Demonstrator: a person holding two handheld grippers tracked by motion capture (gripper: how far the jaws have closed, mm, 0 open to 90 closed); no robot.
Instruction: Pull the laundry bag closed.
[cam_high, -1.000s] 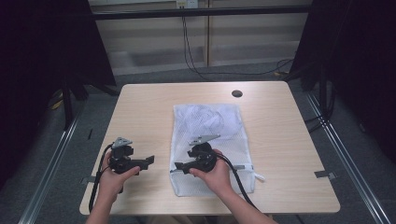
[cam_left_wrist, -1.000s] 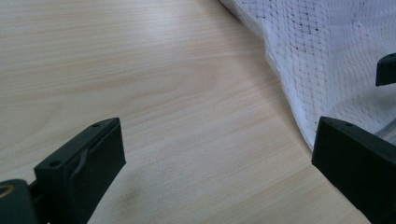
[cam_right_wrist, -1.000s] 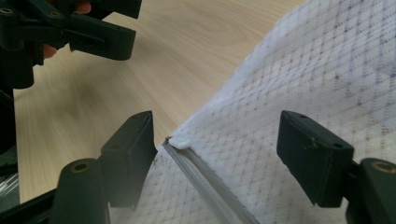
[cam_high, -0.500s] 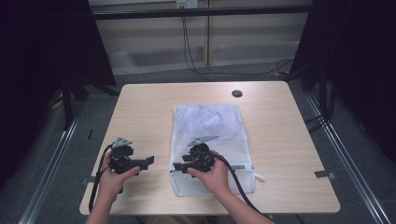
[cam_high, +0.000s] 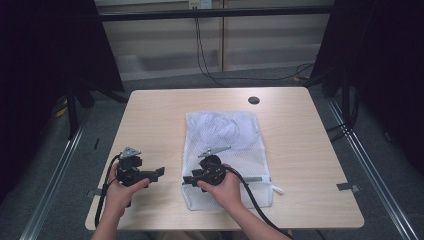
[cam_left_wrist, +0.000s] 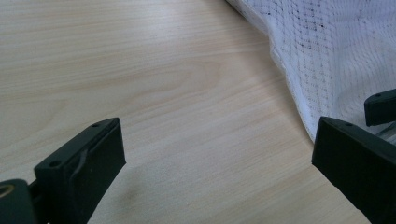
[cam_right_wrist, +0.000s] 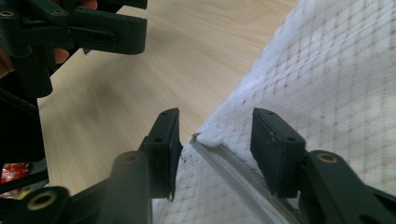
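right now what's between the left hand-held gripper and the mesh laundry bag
Only bare wooden table: in the left gripper view the left hand-held gripper faces the mesh laundry bag across open tabletop.

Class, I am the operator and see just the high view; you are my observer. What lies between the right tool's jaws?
Observer: The white end of the zip on the mesh bag lies between the jaws of the right tool, which have just been closing; the pads do not press on it.
Operator: And the left tool?
Observer: The left tool is wide open over the table, with the bag's edge beside one jaw.
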